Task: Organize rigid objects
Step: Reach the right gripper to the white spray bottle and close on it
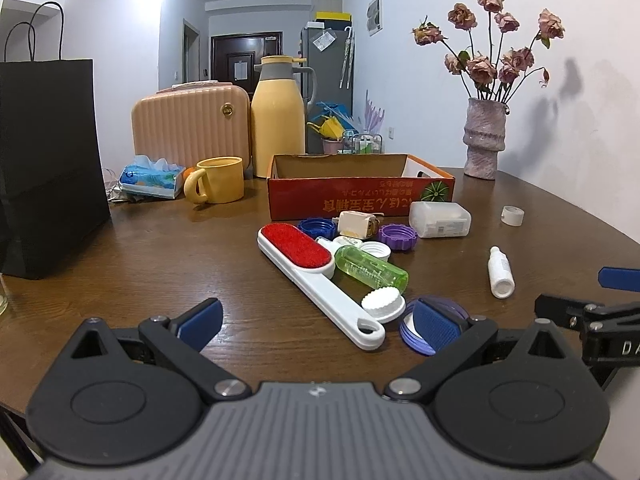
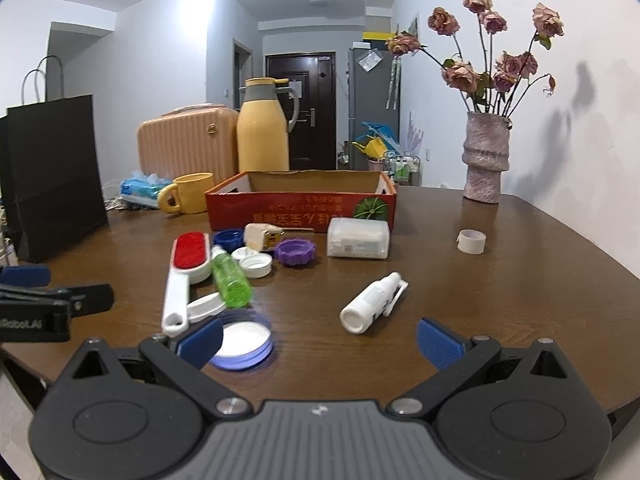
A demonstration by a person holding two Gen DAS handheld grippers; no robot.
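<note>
A red cardboard box (image 1: 360, 196) (image 2: 300, 208) stands open-topped on the brown table. In front of it lie a red-and-white lint brush (image 1: 316, 280) (image 2: 184, 276), a green bottle (image 1: 370, 268) (image 2: 231, 280), blue and purple caps (image 1: 397, 237) (image 2: 297, 252), a white plug adapter (image 1: 356, 224) (image 2: 262, 236), a translucent white case (image 1: 440, 220) (image 2: 358, 238), a white dropper bottle (image 1: 501, 272) (image 2: 370, 304), a tape roll (image 1: 512, 215) (image 2: 471, 241) and a purple lid (image 1: 414, 334) (image 2: 244, 342). My left gripper (image 1: 318, 322) is open, holding nothing, near the table's front edge. My right gripper (image 2: 320, 340) is also open with nothing in it, beside the dropper bottle.
A black paper bag (image 1: 48, 168) stands at the left. Behind the box are a yellow mug (image 1: 218, 180), a yellow thermos (image 1: 278, 120), a peach case (image 1: 190, 120) and a tissue pack (image 1: 150, 178). A vase of dried roses (image 1: 484, 140) stands at the back right.
</note>
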